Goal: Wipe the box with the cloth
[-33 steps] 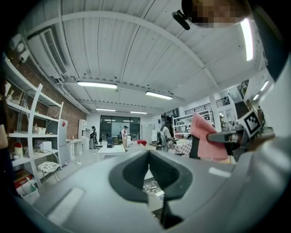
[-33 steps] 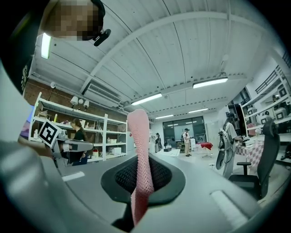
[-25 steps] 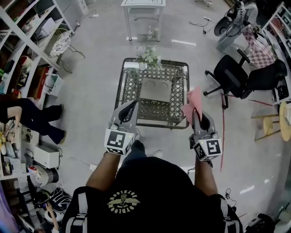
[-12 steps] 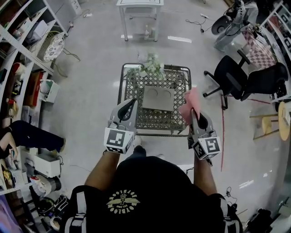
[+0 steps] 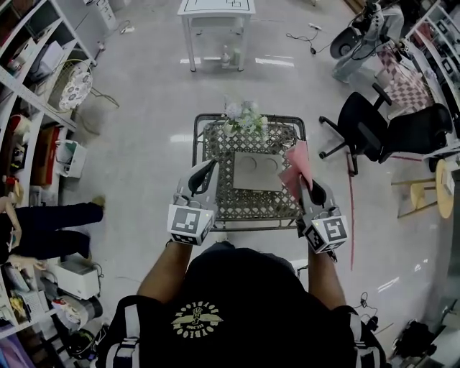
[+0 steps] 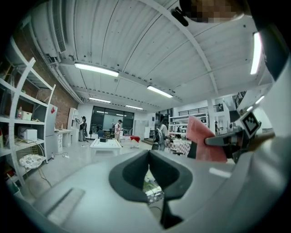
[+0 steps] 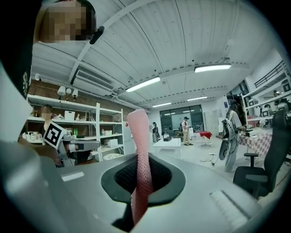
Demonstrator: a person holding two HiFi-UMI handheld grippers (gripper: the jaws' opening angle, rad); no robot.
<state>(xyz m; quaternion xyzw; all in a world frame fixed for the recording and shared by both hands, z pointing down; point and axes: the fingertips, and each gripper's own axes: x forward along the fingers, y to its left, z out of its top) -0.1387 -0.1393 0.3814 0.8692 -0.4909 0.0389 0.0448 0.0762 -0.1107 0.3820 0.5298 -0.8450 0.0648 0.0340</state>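
A flat grey box (image 5: 257, 171) with two round dents lies on a metal lattice table (image 5: 248, 215) straight ahead. My right gripper (image 5: 300, 181) is shut on a pink cloth (image 5: 297, 167), which stands up above the jaws at the table's right side. In the right gripper view the cloth (image 7: 140, 154) rises straight out of my right gripper (image 7: 141, 182). My left gripper (image 5: 208, 167) is shut and holds nothing, raised over the table's left front. The left gripper view shows its closed jaws (image 6: 148, 170) and the cloth (image 6: 204, 141) off to the right.
A small bunch of flowers (image 5: 244, 118) stands at the table's far edge. A black office chair (image 5: 374, 126) is to the right and shelving (image 5: 29, 86) runs along the left. A white table (image 5: 215, 14) stands farther ahead. A person's legs (image 5: 50, 223) show at the left.
The person has stepped forward, so the table and box now sit closer under both grippers. The grippers keep their pose, and the cloth stays held.
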